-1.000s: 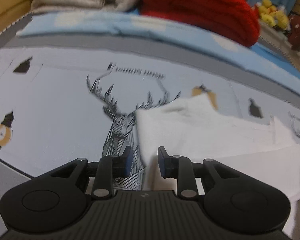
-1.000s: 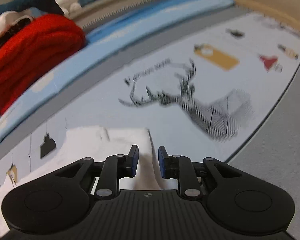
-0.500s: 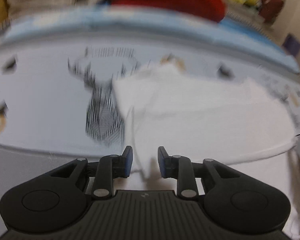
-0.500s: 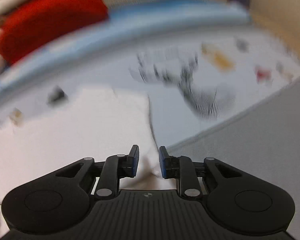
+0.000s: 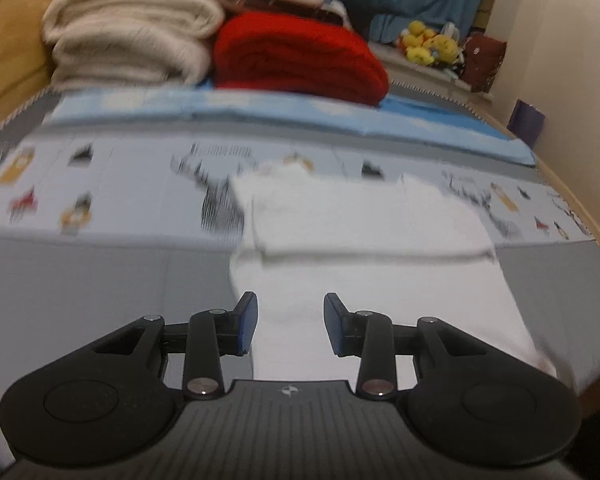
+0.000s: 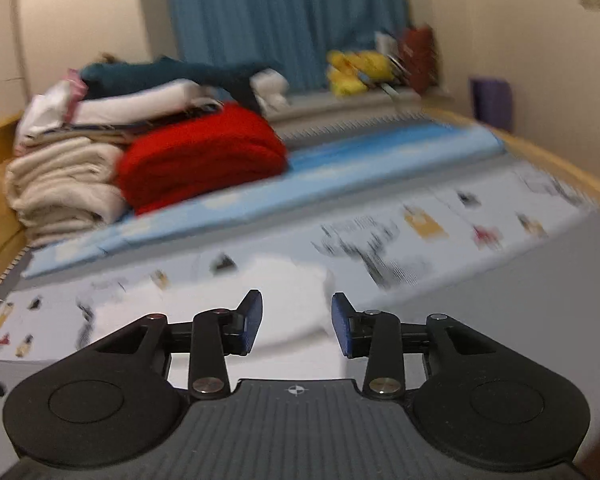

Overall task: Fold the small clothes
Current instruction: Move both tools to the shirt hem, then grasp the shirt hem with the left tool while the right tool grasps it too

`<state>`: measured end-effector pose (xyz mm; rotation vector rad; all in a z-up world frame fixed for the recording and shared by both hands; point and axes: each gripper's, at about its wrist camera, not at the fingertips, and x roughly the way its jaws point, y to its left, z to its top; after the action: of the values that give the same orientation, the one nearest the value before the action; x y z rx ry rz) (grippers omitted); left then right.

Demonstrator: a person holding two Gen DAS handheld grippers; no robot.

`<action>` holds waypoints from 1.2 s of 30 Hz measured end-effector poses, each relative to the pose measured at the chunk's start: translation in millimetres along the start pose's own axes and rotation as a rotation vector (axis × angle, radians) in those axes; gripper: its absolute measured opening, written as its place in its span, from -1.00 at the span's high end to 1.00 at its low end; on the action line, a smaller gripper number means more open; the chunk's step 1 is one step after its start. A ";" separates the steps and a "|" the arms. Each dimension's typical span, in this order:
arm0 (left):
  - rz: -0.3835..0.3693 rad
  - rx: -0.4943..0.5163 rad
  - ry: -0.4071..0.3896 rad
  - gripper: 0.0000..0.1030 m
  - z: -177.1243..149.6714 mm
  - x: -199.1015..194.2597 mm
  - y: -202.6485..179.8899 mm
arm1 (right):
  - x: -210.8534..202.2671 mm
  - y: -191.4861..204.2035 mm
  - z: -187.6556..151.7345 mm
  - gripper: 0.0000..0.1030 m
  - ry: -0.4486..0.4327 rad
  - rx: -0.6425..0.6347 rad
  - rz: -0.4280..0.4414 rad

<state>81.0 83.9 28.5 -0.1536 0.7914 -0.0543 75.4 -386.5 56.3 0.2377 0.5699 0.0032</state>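
Note:
A white garment [image 5: 364, 232] lies flat on the printed bed sheet, its far part folded over the near part. My left gripper [image 5: 290, 322] is open and empty, raised above the garment's near left edge. In the right wrist view the same white garment [image 6: 284, 300] lies just ahead, blurred. My right gripper [image 6: 296, 322] is open and empty above the garment's right side.
A red blanket [image 5: 296, 60] and a stack of cream towels [image 5: 128, 40] lie at the far side on a blue mat [image 5: 260, 108]. Yellow plush toys [image 5: 428, 46] sit on a shelf behind. A wooden bed rim [image 5: 580, 208] runs along the right.
Both grippers have opened, let go of the white garment and pulled back and up. The garment's far edge now lies folded over the near part.

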 end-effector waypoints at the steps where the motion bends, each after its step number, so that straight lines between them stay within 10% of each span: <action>1: 0.003 -0.015 0.023 0.23 -16.9 -0.4 3.4 | -1.1 -6.8 -12.6 0.23 0.023 0.023 -0.014; 9: 0.042 -0.118 0.295 0.23 -79.2 27.0 30.0 | 44.6 -65.7 -99.2 0.23 0.409 0.239 -0.118; 14: 0.044 -0.158 0.419 0.22 -95.8 47.6 38.8 | 61.2 -62.4 -123.7 0.23 0.529 0.165 -0.165; 17: 0.059 -0.135 0.449 0.23 -103.0 54.3 35.6 | 64.7 -59.7 -131.2 0.22 0.567 0.140 -0.170; 19: 0.073 -0.079 0.453 0.95 -103.9 51.6 31.3 | 66.0 -57.7 -136.3 0.21 0.585 0.117 -0.184; 26: 0.066 -0.068 0.446 0.90 -99.9 40.0 38.7 | 72.0 -48.9 -138.9 0.15 0.616 0.049 -0.201; 30: 0.039 -0.114 0.459 0.35 -96.0 45.7 42.1 | 73.1 -47.4 -137.9 0.18 0.615 0.022 -0.208; 33: 0.039 -0.092 0.459 0.39 -94.6 51.0 37.6 | 71.3 -47.0 -137.5 0.70 0.608 0.019 -0.178; 36: 0.054 -0.050 0.452 0.93 -94.4 52.3 28.6 | 65.8 -46.5 -132.1 0.88 0.573 0.040 -0.133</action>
<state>50.2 95.6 -78.2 -0.1695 1.2486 -0.0175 57.3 -397.9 -97.0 0.2373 1.1562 -0.0708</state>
